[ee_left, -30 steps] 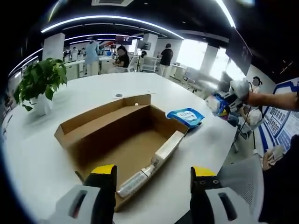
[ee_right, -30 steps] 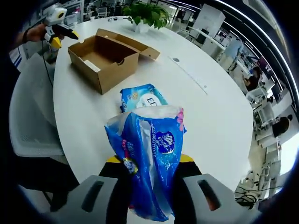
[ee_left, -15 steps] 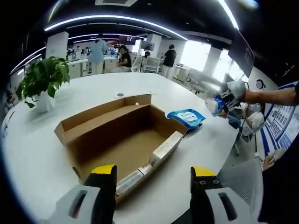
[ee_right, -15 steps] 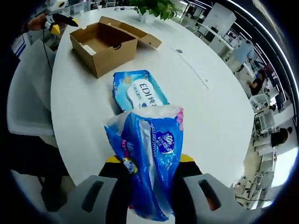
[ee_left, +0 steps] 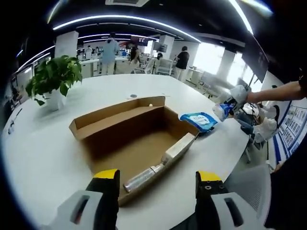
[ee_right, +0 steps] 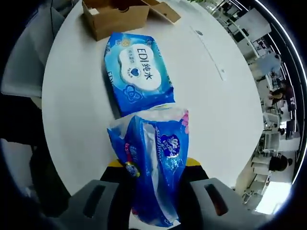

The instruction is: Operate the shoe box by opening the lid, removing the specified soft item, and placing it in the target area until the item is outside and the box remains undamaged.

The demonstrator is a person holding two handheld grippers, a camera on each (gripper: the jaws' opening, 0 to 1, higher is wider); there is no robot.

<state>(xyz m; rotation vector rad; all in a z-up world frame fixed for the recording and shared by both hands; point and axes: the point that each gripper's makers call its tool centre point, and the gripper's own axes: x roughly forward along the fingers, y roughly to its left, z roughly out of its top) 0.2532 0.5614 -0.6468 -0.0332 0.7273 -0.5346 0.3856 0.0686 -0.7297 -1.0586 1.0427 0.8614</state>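
The open cardboard shoe box [ee_left: 129,139] lies on the round white table [ee_left: 43,158], its lid folded back; a white strip and a clear wrapped roll [ee_left: 144,176] rest along its near wall. My left gripper [ee_left: 156,184] hangs open just before the box. My right gripper [ee_right: 153,167] is shut on a blue tissue pack [ee_right: 153,163], held low over the table. A blue wet-wipes pack [ee_right: 136,72] lies flat just beyond it, also seen as the wipes pack [ee_left: 199,120] right of the box. The shoe box [ee_right: 115,14] sits farther off. The right gripper [ee_left: 229,106] with the tissue pack shows at far right.
A potted plant [ee_left: 53,79] stands on the table's far left. A grey chair [ee_right: 24,62] sits by the table edge near the box. People and desks fill the office behind. A small round port [ee_right: 199,32] is set in the tabletop.
My right gripper has carried the tissue pack forward and down, closer to the wipes pack and table. The left view has shifted slightly; the box has not moved.
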